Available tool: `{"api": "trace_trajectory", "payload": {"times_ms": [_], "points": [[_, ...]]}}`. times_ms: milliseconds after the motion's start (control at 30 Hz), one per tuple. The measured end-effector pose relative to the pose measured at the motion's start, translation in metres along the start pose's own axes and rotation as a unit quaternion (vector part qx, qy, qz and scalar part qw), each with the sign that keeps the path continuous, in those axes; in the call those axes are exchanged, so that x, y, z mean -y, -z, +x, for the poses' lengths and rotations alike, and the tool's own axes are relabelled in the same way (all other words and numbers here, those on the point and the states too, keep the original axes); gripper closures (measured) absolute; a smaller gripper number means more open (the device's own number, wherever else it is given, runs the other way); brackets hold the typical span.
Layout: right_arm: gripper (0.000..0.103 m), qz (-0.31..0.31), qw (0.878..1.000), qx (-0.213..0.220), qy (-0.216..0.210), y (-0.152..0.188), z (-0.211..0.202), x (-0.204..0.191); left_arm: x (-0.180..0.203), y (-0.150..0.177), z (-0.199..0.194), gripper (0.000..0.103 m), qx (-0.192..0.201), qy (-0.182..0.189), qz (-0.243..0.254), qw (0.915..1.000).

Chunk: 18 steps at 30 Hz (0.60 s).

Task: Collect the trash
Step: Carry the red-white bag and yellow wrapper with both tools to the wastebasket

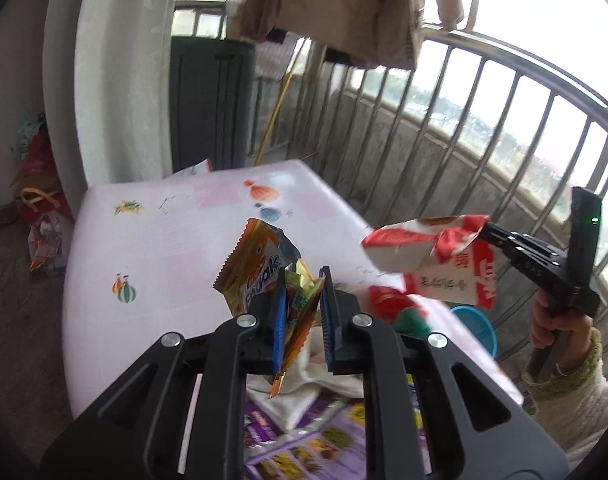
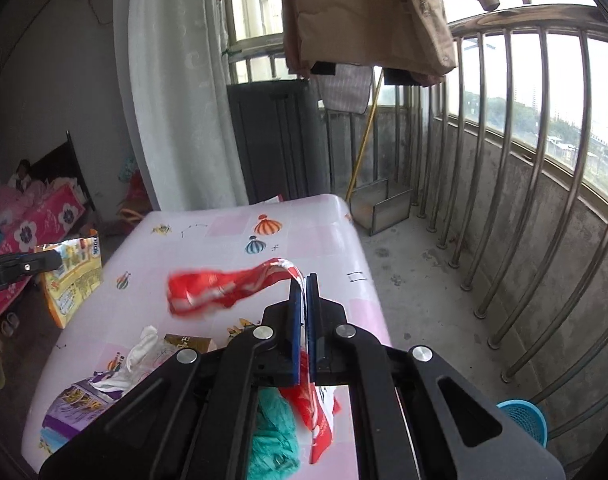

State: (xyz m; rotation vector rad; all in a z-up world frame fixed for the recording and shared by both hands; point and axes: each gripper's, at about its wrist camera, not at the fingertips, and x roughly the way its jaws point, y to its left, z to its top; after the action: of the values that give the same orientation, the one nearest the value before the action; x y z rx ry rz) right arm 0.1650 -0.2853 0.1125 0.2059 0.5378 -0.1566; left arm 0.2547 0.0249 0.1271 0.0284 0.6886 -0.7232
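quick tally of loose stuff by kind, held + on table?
Snack wrappers held in grippers: 2, yellow wrapper, red-and-white wrapper
Wrappers on the table: 3, purple wrapper, red wrapper, gold wrapper
White cloth: 1
Teal cloth: 1
Blue basket on the floor: 1
Total: 8

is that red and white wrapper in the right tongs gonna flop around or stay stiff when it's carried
Probably floppy: the red and white wrapper bends over from the right tongs and trails sideways. It looks light, likely thin film, since a pinch at one corner lifts it. It may swing as it is carried.
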Motion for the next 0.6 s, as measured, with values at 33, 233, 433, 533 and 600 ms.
{"api": "trace_trajectory", "payload": {"times_ms": [33,233,433,533,600], "points": [[0.1,0.01,1.0,0.003,0.003,-0.001,-0.011,0.009,0.009,-0.001,-0.006,0.09,0.006,0.009,0.003,0.9999],[0.1,0.071,0.997,0.018,0.029,0.009,-0.064,0.061,0.082,-0.001,-0.022,0.09,0.029,0.088,0.032,0.9952],[0.1,0.132,0.987,0.035,0.089,0.042,-0.113,0.12,0.171,0.011,0.012,0.091,-0.006,0.184,0.049,0.9817],[0.1,0.185,0.972,0.035,0.144,0.07,-0.134,0.167,0.223,0.021,0.047,0.091,-0.037,0.228,0.055,0.9715],[0.1,0.215,0.961,0.035,0.169,0.087,-0.144,0.195,0.262,0.029,0.072,0.091,-0.066,0.258,0.057,0.9621]]}}
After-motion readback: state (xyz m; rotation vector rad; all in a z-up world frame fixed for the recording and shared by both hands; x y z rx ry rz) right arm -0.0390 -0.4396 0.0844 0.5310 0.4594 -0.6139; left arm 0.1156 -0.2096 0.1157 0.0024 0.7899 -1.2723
